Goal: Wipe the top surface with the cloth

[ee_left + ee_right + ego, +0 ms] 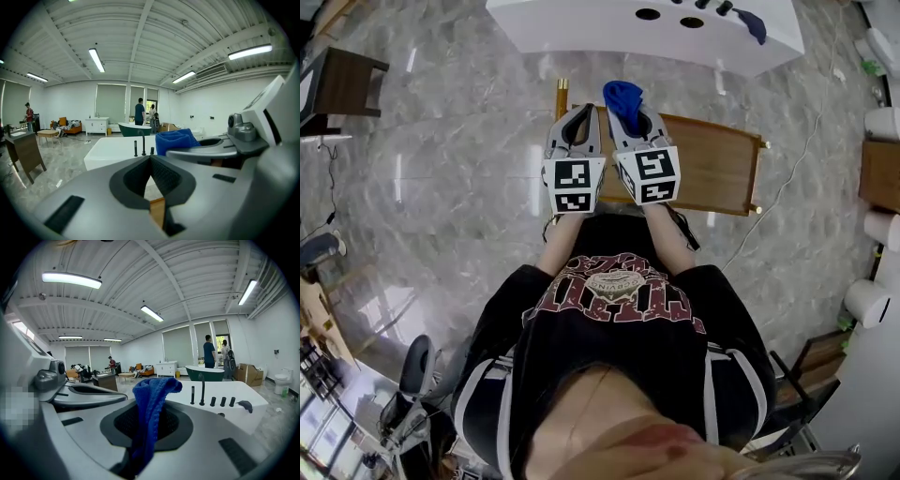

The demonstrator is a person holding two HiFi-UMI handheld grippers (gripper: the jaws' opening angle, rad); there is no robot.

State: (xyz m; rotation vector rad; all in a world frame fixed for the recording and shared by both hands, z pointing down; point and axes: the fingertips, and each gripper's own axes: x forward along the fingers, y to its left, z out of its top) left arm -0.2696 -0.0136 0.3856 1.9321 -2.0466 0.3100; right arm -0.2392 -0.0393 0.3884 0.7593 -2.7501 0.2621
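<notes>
Closest to lens: black printed T-shirt (619, 309) of person, forearms extended forward. Found left hand-held gripper (578, 117) with jaws closed tip to tip, nothing between them. Found right hand-held gripper (630, 117) clamped on crumpled blue woven cloth (622, 94), bulk of cloth standing proud beyond jaw tips, tail hanging back through jaws. Held side by side, nearly touching, above left part of rectangular brown wooden table (717, 159); cloth clear of any surface. Located white bathtub (581, 28) with black taps (202, 392) ahead of both grippers, beyond table's far edge, long axis crosswise to gripper direction, as with table. Judged: wiping not begun; unclear whether table top or tub deck intended. Either way, right gripper better placed, cloth leading: forward reach needed for tub deck, plain descent for table, strokes best run left to right along long axis.
</notes>
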